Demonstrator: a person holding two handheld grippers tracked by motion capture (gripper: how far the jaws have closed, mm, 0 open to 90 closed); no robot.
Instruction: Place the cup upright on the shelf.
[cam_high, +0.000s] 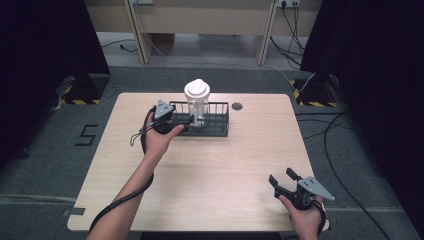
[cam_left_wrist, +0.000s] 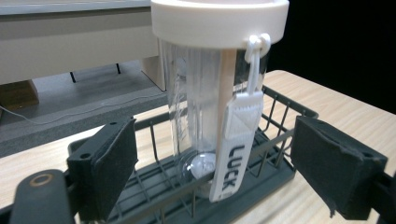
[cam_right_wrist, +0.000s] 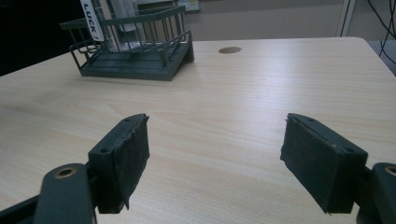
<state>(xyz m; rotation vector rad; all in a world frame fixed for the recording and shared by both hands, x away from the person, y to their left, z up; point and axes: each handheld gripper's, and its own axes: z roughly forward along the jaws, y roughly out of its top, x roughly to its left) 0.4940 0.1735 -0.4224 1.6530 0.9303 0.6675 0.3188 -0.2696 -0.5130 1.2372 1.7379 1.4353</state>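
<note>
A clear plastic bottle (cam_high: 197, 102) with a white lid stands upright in a dark wire rack (cam_high: 217, 127) at the back middle of the table. In the left gripper view the bottle (cam_left_wrist: 196, 107) carries a white strap tag (cam_left_wrist: 236, 149) reading "LUCK". My left gripper (cam_high: 189, 119) is at the rack's left end, over its rim. It is open, with a jaw on each side of the bottle's lower part and not touching it. My right gripper (cam_high: 281, 176) is open near the table's front right corner, holding nothing; its view shows the rack (cam_right_wrist: 140, 60) far off.
A round cable hole (cam_high: 237, 106) lies in the tabletop right of the rack. Bare wood stretches between the rack and the right gripper. Beyond the table are grey floor, loose cables (cam_high: 330, 150) and black curtains on both sides.
</note>
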